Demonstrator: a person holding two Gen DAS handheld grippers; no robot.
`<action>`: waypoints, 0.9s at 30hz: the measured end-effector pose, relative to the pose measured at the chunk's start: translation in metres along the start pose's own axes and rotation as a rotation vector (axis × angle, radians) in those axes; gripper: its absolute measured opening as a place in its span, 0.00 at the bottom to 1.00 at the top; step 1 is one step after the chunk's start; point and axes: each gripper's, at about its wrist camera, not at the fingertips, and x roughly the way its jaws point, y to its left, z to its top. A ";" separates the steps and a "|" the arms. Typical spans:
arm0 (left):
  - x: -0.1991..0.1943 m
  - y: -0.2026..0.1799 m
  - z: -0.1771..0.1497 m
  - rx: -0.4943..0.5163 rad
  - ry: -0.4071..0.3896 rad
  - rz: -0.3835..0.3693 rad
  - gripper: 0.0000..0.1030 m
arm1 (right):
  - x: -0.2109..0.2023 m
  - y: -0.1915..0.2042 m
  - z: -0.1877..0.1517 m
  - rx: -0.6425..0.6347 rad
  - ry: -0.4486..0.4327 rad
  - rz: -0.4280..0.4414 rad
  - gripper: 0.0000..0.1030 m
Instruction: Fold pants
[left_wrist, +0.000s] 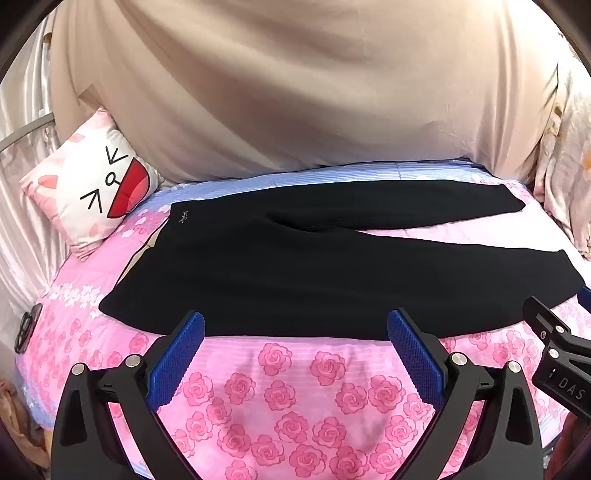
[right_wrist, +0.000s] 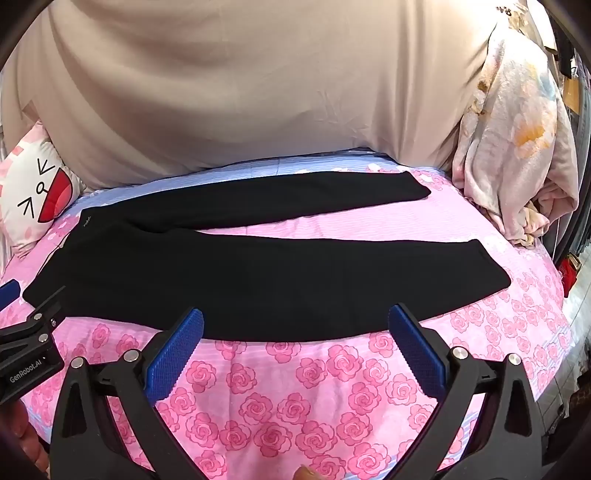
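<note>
Black pants (left_wrist: 295, 273) lie flat on the pink rose bedsheet (left_wrist: 280, 398), waistband at the left, two legs spread apart toward the right. They also show in the right wrist view (right_wrist: 258, 280). My left gripper (left_wrist: 295, 328) is open and empty, its blue pads just at the near edge of the pants close to the waist. My right gripper (right_wrist: 295, 325) is open and empty at the near edge of the near leg. Each gripper shows at the side of the other's view: the right one (left_wrist: 561, 332), the left one (right_wrist: 29, 332).
A cartoon-face pillow (left_wrist: 92, 192) leans at the back left. A beige cloth (left_wrist: 295, 92) hangs behind the bed. A crumpled floral blanket (right_wrist: 517, 147) is heaped at the back right. The bed's right edge drops to a tiled floor (right_wrist: 576, 332).
</note>
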 end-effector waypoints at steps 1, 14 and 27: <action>0.000 0.000 0.000 -0.002 0.001 -0.003 0.95 | 0.002 -0.002 0.001 0.014 0.014 0.004 0.95; 0.003 -0.002 -0.002 0.007 0.003 -0.022 0.95 | 0.002 -0.012 0.005 0.002 -0.003 -0.004 0.95; 0.006 0.003 -0.005 0.005 0.001 -0.022 0.95 | 0.001 0.002 0.004 -0.004 -0.023 -0.020 0.95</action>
